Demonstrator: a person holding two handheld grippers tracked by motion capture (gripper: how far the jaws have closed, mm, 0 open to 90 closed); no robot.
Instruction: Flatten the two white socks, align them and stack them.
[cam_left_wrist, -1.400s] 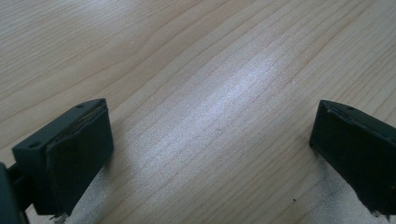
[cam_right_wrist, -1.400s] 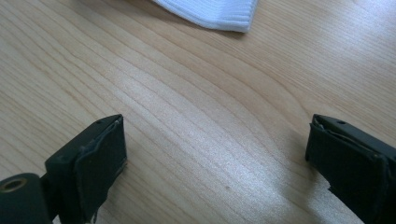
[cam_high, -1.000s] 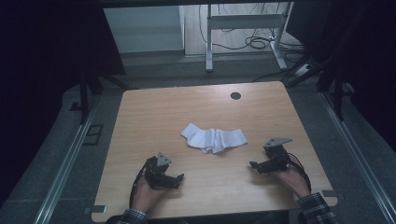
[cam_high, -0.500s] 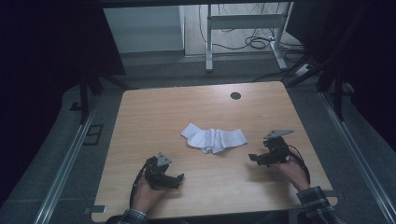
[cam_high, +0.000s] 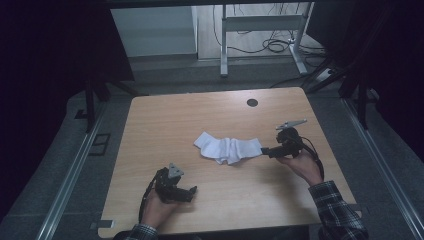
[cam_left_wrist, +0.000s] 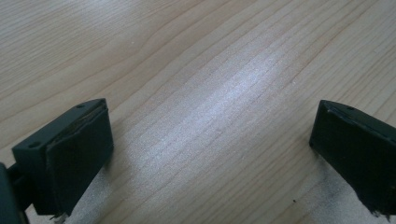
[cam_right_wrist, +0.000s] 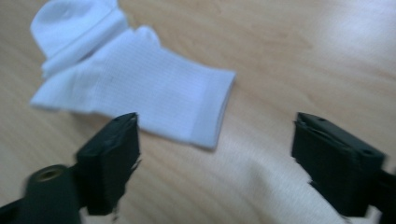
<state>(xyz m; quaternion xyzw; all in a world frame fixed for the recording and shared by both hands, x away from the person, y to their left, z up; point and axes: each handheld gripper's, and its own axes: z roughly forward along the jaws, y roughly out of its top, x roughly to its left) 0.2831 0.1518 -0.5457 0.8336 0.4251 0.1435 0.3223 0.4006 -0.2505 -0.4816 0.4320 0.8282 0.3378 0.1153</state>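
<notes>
I'm steering right tongs (cam_high: 266, 149) toward white socks (cam_high: 227, 149) mid-counter (cam_high: 165, 125) — long axis lying left-right, cuff end nearest. Jaws just narrowing, still wide, empty. Left tongs (cam_high: 192, 190) idling wide open, farther off.

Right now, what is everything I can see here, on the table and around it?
socks: a white bundle, count unclear, middle of the table; cuff end seen in the right gripper view
table: one, light wood
round hole: one, dark, far side of the tabletop
metal frame: one, pale, on the floor beyond the table
cables: several, black, on the floor by that frame
left tongs: one, black, open, near edge on bare wood
right tongs: one, black, open, jaws just narrowing, at the socks' right end, nothing gripped
checked sleeves: two, bottom edge
</notes>
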